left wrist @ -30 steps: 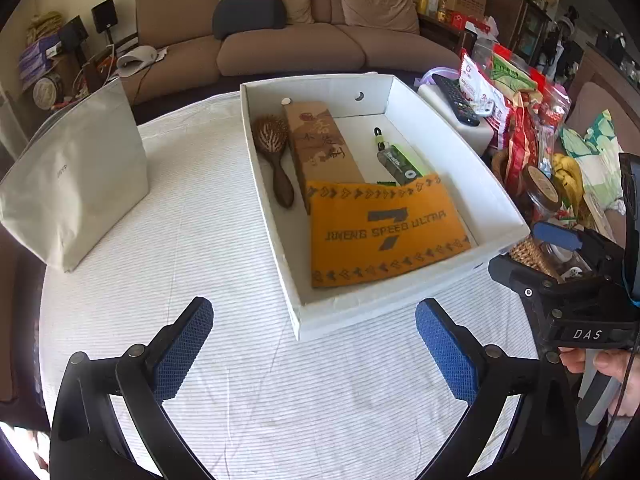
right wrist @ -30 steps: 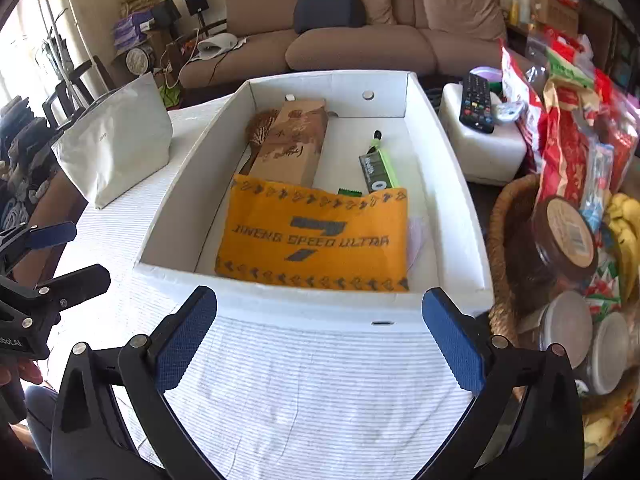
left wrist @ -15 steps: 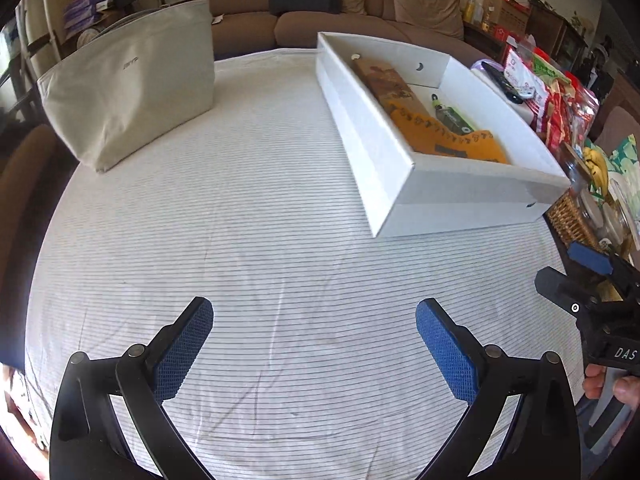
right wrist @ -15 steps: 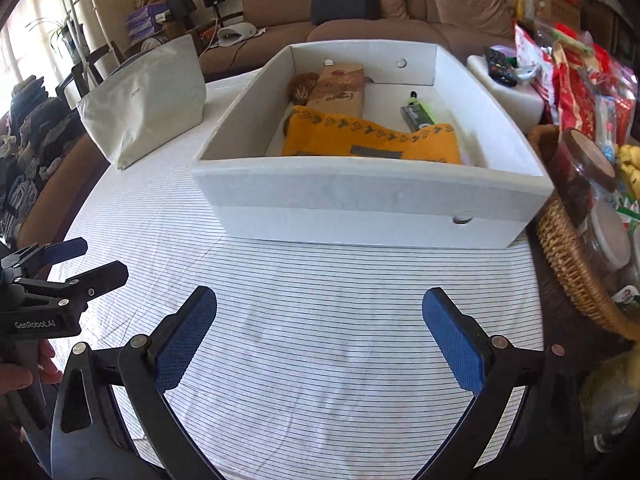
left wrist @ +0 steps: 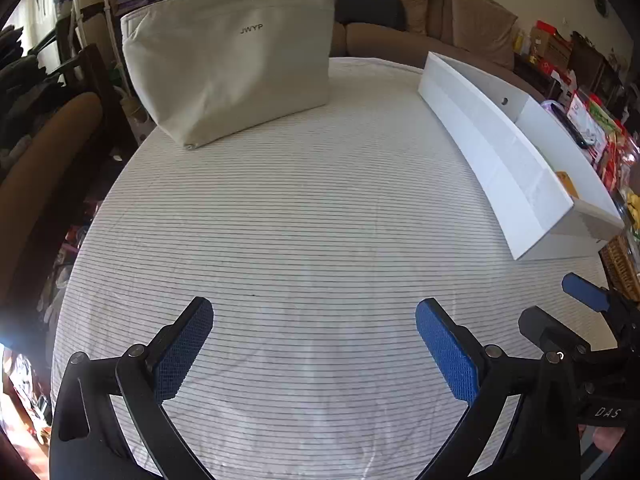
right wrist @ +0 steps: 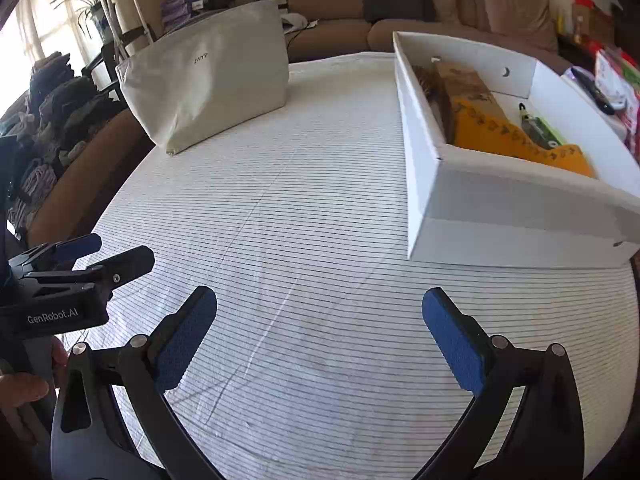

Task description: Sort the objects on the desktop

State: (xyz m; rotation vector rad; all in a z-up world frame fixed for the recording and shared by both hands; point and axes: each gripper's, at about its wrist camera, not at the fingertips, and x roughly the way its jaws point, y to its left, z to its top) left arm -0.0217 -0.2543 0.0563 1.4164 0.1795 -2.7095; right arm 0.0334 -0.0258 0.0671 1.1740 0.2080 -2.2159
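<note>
A white cardboard box (right wrist: 500, 204) stands on the right of the round striped table (right wrist: 312, 208). Inside it lie an orange cloth (right wrist: 516, 140), a brown carton (right wrist: 464, 80), a wooden hairbrush (right wrist: 426, 78) and a green tube (right wrist: 536, 126). In the left wrist view I see mostly the box's outer wall (left wrist: 492, 152). My left gripper (left wrist: 314, 354) hangs open over bare tablecloth, holding nothing. My right gripper (right wrist: 320, 340) is also open and empty, low over the cloth to the left of the box's near corner. Each gripper shows at the edge of the other's view.
A beige fabric pouch (left wrist: 236, 60) stands upright at the far left of the table. Snack packets and a remote (left wrist: 576, 132) crowd the right side beyond the box, with a wicker basket (left wrist: 622, 260). A brown sofa (right wrist: 420, 20) is behind. A chair (left wrist: 44, 160) flanks the left edge.
Both grippers have pulled back and down from above the box to low over the near tablecloth, swinging left. The box now sits to the right in both views. Both stay open.
</note>
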